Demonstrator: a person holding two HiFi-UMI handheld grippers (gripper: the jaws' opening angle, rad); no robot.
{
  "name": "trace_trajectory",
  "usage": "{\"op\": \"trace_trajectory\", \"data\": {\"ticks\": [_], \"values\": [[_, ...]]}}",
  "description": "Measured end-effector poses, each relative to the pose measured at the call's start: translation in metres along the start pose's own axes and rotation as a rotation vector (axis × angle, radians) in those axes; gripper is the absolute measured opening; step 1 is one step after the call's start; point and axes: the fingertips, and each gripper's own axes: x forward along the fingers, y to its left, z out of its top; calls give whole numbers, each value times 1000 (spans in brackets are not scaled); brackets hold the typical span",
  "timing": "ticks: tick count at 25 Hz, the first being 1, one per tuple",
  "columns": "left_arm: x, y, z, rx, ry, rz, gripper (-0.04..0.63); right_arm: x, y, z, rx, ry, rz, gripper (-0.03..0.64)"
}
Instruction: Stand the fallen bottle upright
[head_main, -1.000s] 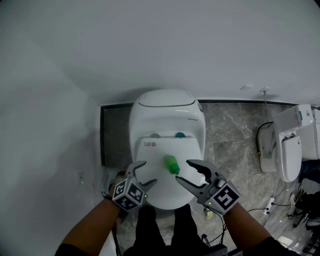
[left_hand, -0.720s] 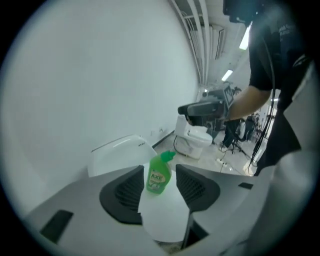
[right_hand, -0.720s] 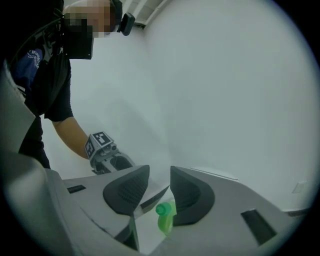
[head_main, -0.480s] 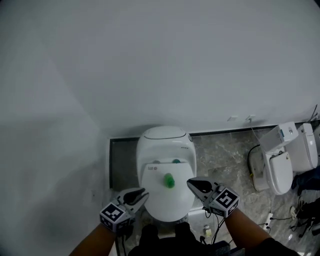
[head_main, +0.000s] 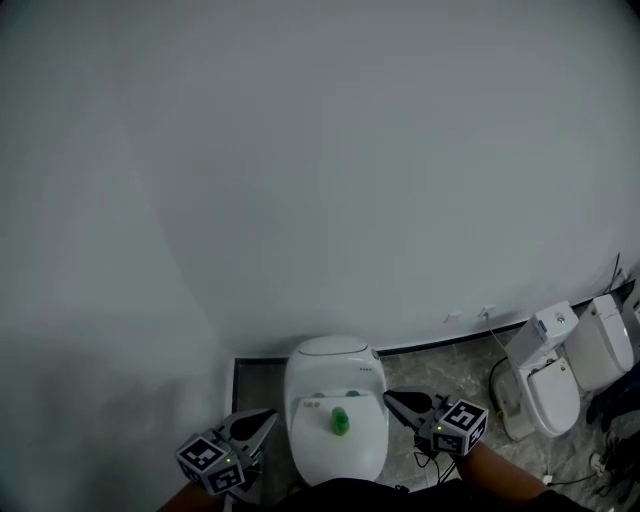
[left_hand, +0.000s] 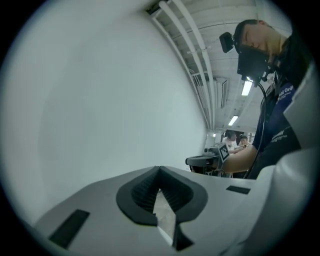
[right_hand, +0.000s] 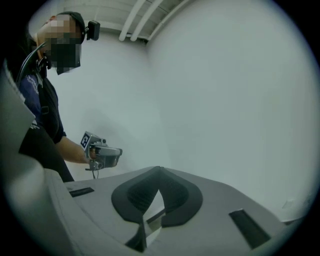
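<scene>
The green bottle (head_main: 340, 422) sits near the middle of the white toilet lid (head_main: 310, 452). From up here it looks so small that we cannot tell if it stands or lies down. Our left tool (head_main: 268, 416) is pressed together with nothing in it. Our right tool (head_main: 392, 399) has just been closing, and now its tips meet on nothing too. Both tools hang at the sides of the lid, apart from the bottle. They point at the bare wall (head_main: 300, 150), so their own cameras do not see the bottle at all. We think that is the risk. If we go down for the bottle with the tools shut, the tips may poke it instead of pinching it. The lid looks smooth and rounded, so a poked bottle may roll off and drop onto the grey floor (head_main: 440, 372). If the bottle does stand, a bump from a tool may tip it over.
</scene>
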Motion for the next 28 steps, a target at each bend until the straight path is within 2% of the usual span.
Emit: {"op": "trace_trajectory", "data": {"ticks": [6,10,12,15,20,28], "values": [[-23,-29,65,-35,-97,9,14,-34,21,80,56,-88,-22,18],[-54,-53,92,-52,-175,0,14,-48,61,106,38,-141,-8,17],[-62,-57,97,-26,-205,-4,14,-51,71,109,12,-150,-5,17],[-64,-60,102,5,-209,0,14,-50,70,106,-2,-137,-15,17],[-72,-64,104,19,-210,-1,14,-48,72,91,46,-113,-22,17],[-71,-59,93,25,-209,11,14,-46,68,82,48,-106,-16,17]]}}
